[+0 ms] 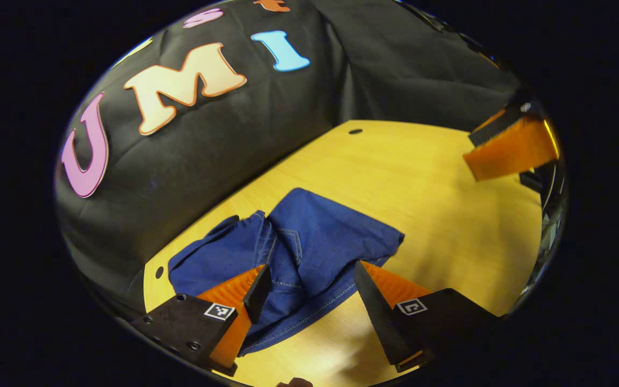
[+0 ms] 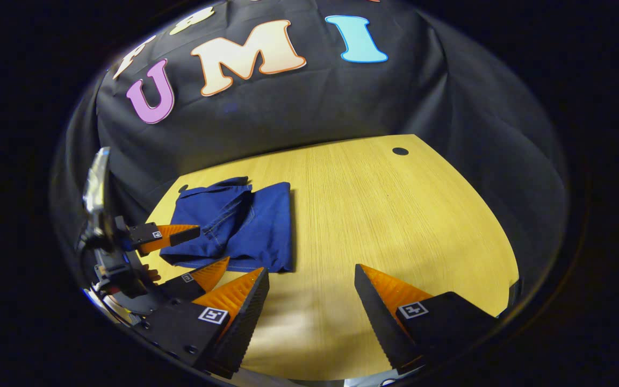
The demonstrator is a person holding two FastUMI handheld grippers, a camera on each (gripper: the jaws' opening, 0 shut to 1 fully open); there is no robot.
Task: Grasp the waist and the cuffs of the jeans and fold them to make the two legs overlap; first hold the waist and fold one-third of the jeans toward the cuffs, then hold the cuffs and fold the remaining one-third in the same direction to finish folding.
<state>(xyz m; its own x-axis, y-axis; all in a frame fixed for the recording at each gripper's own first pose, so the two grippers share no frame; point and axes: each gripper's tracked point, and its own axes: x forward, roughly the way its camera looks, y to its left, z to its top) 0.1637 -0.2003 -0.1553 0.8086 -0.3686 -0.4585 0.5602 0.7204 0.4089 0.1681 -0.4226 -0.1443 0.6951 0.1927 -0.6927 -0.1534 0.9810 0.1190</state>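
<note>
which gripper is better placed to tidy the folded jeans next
Probably left: the left gripper hangs open right over the folded jeans, while the right gripper is open over bare table, off to the bundle's side.

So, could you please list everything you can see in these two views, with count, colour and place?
jeans: one pair, blue, folded into a compact bundle on the table near the wall; in the left gripper view they lie just ahead of that gripper's fingers.
table: one, light yellow wood, with small dark holes near its edges.
booth wall: black cloth, behind and beside the table.
left gripper: one, open, hovering over the near edge of the jeans; also seen from the right gripper view beside the jeans.
right gripper: one, open, above bare table to the side of the jeans; one finger of it shows in the left gripper view.
</note>
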